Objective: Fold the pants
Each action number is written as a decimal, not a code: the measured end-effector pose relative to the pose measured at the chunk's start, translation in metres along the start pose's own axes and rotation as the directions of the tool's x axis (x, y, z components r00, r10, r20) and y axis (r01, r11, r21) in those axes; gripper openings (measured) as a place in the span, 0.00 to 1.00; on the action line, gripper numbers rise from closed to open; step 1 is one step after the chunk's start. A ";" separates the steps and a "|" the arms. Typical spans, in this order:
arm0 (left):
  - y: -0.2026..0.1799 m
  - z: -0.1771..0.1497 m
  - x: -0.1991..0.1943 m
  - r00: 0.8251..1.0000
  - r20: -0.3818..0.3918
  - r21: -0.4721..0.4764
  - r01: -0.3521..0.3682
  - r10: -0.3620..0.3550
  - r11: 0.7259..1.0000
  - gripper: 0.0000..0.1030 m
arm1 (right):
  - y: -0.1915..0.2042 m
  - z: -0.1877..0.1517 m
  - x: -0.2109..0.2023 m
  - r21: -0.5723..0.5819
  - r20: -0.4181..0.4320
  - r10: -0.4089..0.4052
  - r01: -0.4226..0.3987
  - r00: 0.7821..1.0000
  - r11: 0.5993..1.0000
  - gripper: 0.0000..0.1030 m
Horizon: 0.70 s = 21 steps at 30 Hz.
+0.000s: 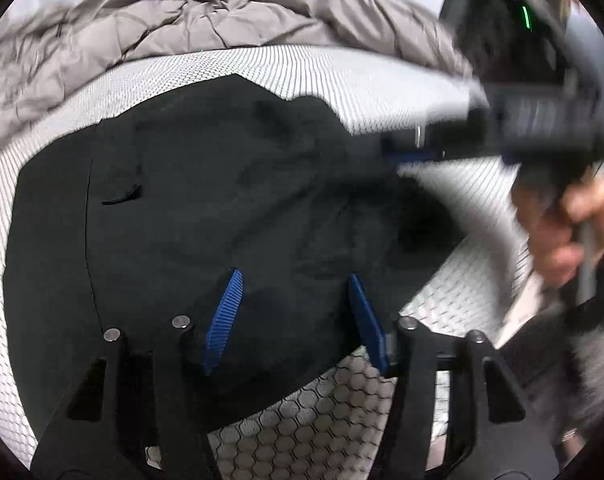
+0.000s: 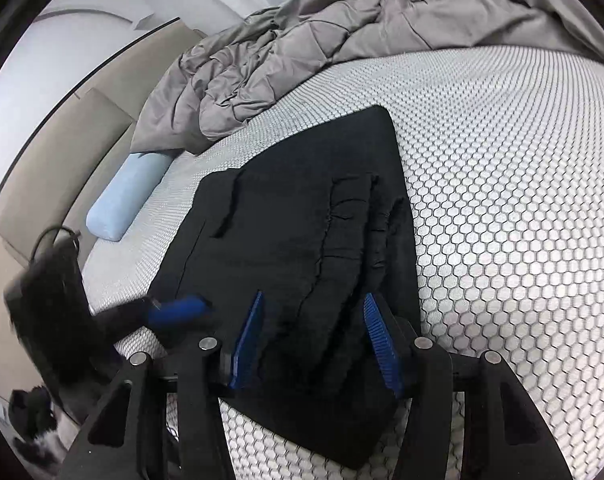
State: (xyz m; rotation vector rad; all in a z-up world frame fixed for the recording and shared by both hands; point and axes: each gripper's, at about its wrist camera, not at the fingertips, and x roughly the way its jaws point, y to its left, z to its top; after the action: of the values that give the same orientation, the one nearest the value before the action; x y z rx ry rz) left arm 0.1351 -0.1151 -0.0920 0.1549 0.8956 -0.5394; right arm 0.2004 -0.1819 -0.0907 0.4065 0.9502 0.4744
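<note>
Black pants lie folded into a compact shape on a white mattress with a honeycomb pattern. My left gripper is open just above the near edge of the pants, blue pads apart, nothing between them. The right gripper appears blurred in the left wrist view at the pants' right side. In the right wrist view the pants fill the middle, and my right gripper is open over their near part. The left gripper shows blurred at the left edge of the pants.
A crumpled grey duvet is piled at the far end of the mattress. A light blue bolster pillow lies at the mattress's left edge beside a beige headboard. A black and white shape sits on the floor.
</note>
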 end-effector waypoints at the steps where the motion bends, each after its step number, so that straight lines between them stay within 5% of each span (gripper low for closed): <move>1: -0.004 -0.001 0.000 1.000 0.000 0.021 -0.011 0.011 1.000 0.55 | -0.003 0.003 0.001 0.033 0.005 0.054 -0.054 0.999 0.998 0.50; 7: -0.007 -0.005 -0.002 1.000 -0.006 0.005 0.000 0.000 1.000 0.57 | -0.007 -0.001 0.004 0.031 -0.021 0.066 -0.065 0.998 0.997 0.49; 10: -0.012 -0.004 0.004 1.000 -0.009 0.021 -0.002 0.002 1.000 0.59 | -0.001 0.001 0.010 0.008 0.005 -0.011 0.011 1.000 1.000 0.08; 16: -0.010 0.002 0.000 1.000 -0.012 0.039 0.029 -0.028 0.999 0.59 | 0.038 -0.008 -0.025 -0.136 0.093 -0.029 0.041 0.995 0.990 0.06; 19: -0.009 0.000 0.002 0.998 -0.053 0.064 0.044 -0.041 0.997 0.60 | 0.024 -0.014 -0.004 -0.149 0.005 -0.213 0.211 0.977 0.966 0.08; 21: -0.003 0.000 -0.009 0.997 -0.055 0.063 0.062 -0.058 0.996 0.60 | 0.012 -0.016 0.003 -0.104 -0.030 -0.202 0.198 0.979 0.975 0.10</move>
State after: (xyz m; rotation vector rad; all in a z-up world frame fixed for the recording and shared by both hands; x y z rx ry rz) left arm 0.1297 -0.1143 -0.0847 0.2027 0.9374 -0.6228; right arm 0.1859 -0.1686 -0.0947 0.2077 0.9903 0.3458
